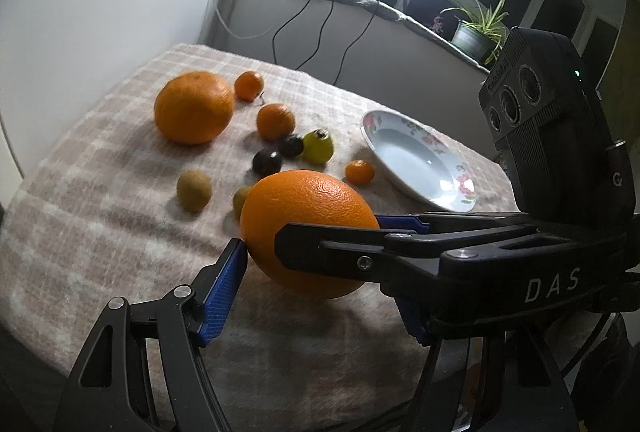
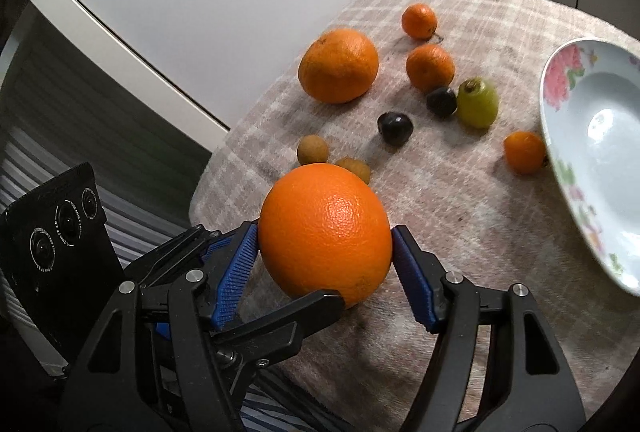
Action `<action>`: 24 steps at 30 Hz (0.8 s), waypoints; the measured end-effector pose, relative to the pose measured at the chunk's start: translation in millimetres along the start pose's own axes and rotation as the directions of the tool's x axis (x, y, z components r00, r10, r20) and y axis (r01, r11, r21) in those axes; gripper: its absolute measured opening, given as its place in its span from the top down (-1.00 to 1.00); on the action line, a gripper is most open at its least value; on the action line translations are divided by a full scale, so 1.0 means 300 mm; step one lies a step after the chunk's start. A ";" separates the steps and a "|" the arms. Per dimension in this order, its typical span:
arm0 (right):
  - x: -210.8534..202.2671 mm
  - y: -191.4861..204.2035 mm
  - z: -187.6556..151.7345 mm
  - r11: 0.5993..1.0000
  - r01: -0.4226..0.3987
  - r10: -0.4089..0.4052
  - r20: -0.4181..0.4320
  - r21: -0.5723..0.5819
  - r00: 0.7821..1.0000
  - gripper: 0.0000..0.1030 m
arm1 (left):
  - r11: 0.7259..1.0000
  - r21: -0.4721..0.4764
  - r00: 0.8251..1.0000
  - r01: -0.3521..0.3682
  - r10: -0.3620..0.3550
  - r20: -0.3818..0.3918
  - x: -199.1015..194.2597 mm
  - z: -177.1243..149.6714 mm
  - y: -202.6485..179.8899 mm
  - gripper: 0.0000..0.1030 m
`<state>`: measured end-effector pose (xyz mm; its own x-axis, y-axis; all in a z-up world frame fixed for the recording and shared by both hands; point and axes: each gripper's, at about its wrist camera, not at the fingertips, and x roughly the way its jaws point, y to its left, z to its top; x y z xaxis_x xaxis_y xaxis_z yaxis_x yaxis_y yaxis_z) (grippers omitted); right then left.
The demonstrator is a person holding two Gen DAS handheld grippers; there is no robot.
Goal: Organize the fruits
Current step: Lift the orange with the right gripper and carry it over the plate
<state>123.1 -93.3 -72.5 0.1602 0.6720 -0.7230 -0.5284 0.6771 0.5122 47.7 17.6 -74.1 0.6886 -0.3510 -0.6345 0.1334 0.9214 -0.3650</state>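
The right tongs stand with both blue pads against the sides of the navel orange, so we judge that they grip it. The left tongs hold the same orange crosswise: one pad presses its left side, and in the right wrist view the other finger lies against its lower front. The orange is at the near edge of the table and seems to hang just clear of the checked cloth. It is almost round, with no long axis to mind.

The flowered plate lies ahead and to the right of the orange, at the right edge, and it is empty. The right hand is nearer to it, so we think the left tongs must let go first.

Just behind the orange lie two longans. Further on come two dark plums and a green fruit. One small mandarin is just beside the plate's rim and could be knocked. Toward the far edge rest two more mandarins and a big tangerine.
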 end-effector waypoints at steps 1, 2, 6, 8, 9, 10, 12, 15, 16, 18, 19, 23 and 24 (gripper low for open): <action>-0.011 -0.003 0.003 1.000 0.004 -0.004 0.005 0.000 1.000 -0.37 | 1.000 0.007 1.000 0.002 -0.002 0.003 0.003 0.007 -0.009 -0.33; -0.023 -0.006 0.007 1.000 0.009 -0.009 0.010 -0.001 1.000 -0.37 | 1.000 0.014 1.000 0.003 -0.003 0.005 0.007 0.015 -0.018 -0.33; -0.078 -0.031 0.029 1.000 0.030 -0.030 0.035 0.000 0.999 -0.37 | 0.999 0.043 1.000 0.017 -0.018 0.019 0.030 0.055 -0.061 -0.34; -0.106 -0.046 0.043 0.999 0.041 -0.041 0.049 0.005 0.998 -0.37 | 0.998 0.057 0.999 0.025 -0.026 0.025 0.041 0.075 -0.085 -0.35; -0.123 -0.055 0.049 0.999 0.047 -0.048 0.056 0.007 0.997 -0.37 | 0.998 0.063 0.999 0.028 -0.029 0.027 0.047 0.085 -0.096 -0.35; -0.142 -0.068 0.057 0.998 0.054 -0.055 0.065 0.010 0.996 -0.37 | 0.997 0.073 0.999 0.032 -0.035 0.029 0.056 0.098 -0.110 -0.35; -0.171 -0.087 0.069 0.998 0.065 -0.066 0.079 0.017 0.995 -0.37 | 0.995 0.089 0.999 0.040 -0.043 0.031 0.072 0.119 -0.135 -0.35; -0.214 -0.116 0.093 0.996 0.080 -0.082 0.102 0.029 0.991 -0.37 | 0.992 0.113 0.998 0.054 -0.059 0.038 0.099 0.158 -0.173 -0.36; -0.229 -0.128 0.100 0.996 0.085 -0.088 0.109 0.031 0.990 -0.37 | 0.991 0.117 0.997 0.059 -0.064 0.038 0.108 0.168 -0.183 -0.36; -0.255 -0.150 0.115 0.994 0.098 -0.102 0.123 0.037 0.987 -0.37 | 0.990 0.124 0.996 0.071 -0.077 0.039 0.130 0.189 -0.205 -0.36; -0.262 -0.158 0.122 0.994 0.105 -0.109 0.128 0.040 0.986 -0.37 | 0.989 0.127 0.996 0.079 -0.085 0.037 0.144 0.201 -0.216 -0.36; -0.293 -0.218 0.149 0.989 0.132 -0.139 0.141 0.061 0.980 -0.37 | 0.986 0.130 0.994 0.106 -0.109 0.021 0.204 0.234 -0.251 -0.36; -0.299 -0.236 0.156 0.988 0.138 -0.146 0.142 0.067 0.979 -0.37 | 0.985 0.129 0.993 0.115 -0.118 0.014 0.227 0.243 -0.261 -0.36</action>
<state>184.9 -187.4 -22.2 0.3522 0.6014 -0.7171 -0.4446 0.7817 0.4373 136.1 -66.3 -39.0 0.6779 -0.4547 -0.5777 0.3023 0.8887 -0.3447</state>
